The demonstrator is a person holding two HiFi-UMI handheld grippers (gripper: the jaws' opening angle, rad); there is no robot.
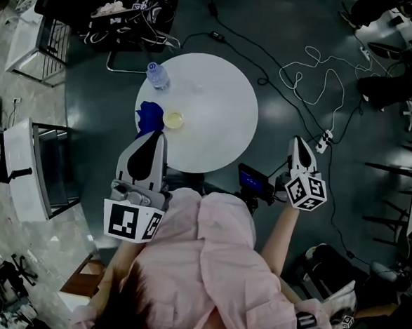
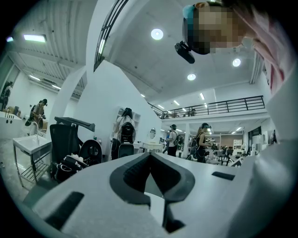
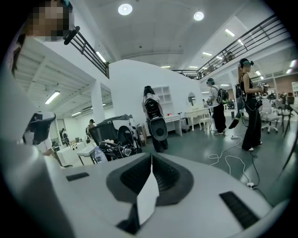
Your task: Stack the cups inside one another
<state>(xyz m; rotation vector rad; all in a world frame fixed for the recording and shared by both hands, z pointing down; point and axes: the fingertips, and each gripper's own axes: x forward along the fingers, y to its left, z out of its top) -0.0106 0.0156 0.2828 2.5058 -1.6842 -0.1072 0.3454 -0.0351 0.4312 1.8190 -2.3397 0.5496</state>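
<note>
Hovering by the table [image 1: 217, 105], left gripper [image 1: 154, 137] and right gripper [image 1: 297, 140] both clenched, empty; going in closed could shove the blue cup [image 1: 149, 115] off the left edge

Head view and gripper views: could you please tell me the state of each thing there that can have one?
left gripper: shut, empty.
right gripper: shut, empty.
yellow cup: upright on the table, mouth up, nothing nested in it.
blue cup: on the table beside the yellow cup, not stacked; upright or tipped cannot be told.
water bottle: upright on the table.
</note>
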